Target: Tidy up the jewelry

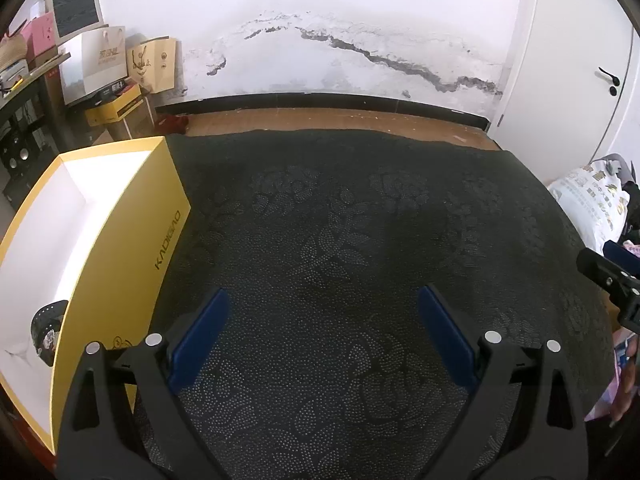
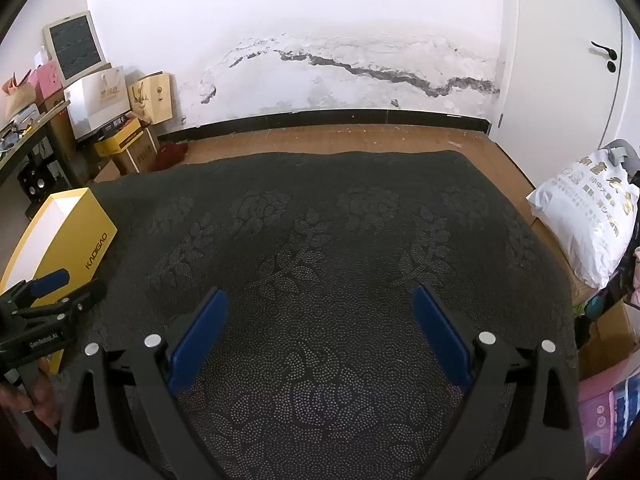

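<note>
Both grippers hang wide apart over a dark cloth, and neither holds anything. Seen from its own camera, the left gripper [image 1: 323, 312] has its 2 blue-padded fingers [image 1: 200, 336] spread far to either side with only bare fabric between them. The right gripper [image 2: 320, 312] looks the same in its own view, jaws spread wide, nothing pinched.

Largest in both views is the black cloth [image 1: 340, 240], a dotted fabric patterned with roses and leaves, which covers the whole work surface. Beyond its far edge lies a wooden floor [image 2: 340, 136], then a white wall [image 2: 300, 20] with a long dark crack of peeling paint, and a white door [image 2: 568, 60] on the right.

Next in size, a yellow box [image 1: 120, 248] with a white interior sits open-topped at the cloth's left edge (its side reads KADIGAO). The left gripper is just beside its right wall. Inside, near the box's closest corner, lies a dark studded item [image 1: 46, 328], partly hidden by the box wall; whether it is jewelry I cannot tell for certain.

A white printed bag [image 2: 588, 216] rests off the cloth to the right. Stacked cartons and paper bags [image 2: 120, 112] crowd the far left corner.

A hand [image 2: 38, 396] grips the left gripper's handle at the lower left of the right camera's view.
</note>
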`<action>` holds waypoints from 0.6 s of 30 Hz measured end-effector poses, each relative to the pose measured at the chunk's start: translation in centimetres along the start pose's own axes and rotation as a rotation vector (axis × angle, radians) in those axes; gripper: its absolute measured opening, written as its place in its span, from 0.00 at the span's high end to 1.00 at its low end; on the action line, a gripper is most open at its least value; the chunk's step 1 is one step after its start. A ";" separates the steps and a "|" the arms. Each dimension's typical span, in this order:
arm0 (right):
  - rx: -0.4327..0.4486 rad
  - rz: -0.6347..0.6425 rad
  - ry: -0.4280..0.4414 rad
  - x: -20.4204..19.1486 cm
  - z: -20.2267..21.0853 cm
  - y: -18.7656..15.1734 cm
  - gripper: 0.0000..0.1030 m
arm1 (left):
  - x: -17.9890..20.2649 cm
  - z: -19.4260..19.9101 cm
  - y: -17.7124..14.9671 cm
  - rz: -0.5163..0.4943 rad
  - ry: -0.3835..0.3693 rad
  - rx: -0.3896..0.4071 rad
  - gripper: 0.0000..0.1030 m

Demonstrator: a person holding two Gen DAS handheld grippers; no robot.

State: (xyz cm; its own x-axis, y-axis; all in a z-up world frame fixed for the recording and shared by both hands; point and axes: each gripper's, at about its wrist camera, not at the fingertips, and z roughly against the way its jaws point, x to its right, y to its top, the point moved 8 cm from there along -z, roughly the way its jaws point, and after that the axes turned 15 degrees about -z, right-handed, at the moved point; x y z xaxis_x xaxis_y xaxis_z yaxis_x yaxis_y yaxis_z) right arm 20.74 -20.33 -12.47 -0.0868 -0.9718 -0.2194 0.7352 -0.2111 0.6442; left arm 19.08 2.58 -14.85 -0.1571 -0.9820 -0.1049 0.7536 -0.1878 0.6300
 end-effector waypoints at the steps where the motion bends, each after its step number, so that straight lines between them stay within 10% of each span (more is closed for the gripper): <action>1: 0.000 0.001 0.000 0.0 0.0 0.0 0.12 | 0.0 0.0 0.0 -0.001 0.000 -0.001 0.10; 18: 0.001 0.005 -0.001 -0.1 0.0 -0.1 0.12 | -0.3 0.0 -0.2 0.000 0.003 -0.003 0.09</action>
State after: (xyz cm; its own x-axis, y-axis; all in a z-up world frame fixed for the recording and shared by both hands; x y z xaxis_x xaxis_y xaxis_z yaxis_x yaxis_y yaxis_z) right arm 20.65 -20.18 -12.54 -0.0834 -0.9729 -0.2155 0.7351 -0.2061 0.6459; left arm 19.03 2.92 -14.96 -0.1551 -0.9820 -0.1076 0.7556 -0.1881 0.6275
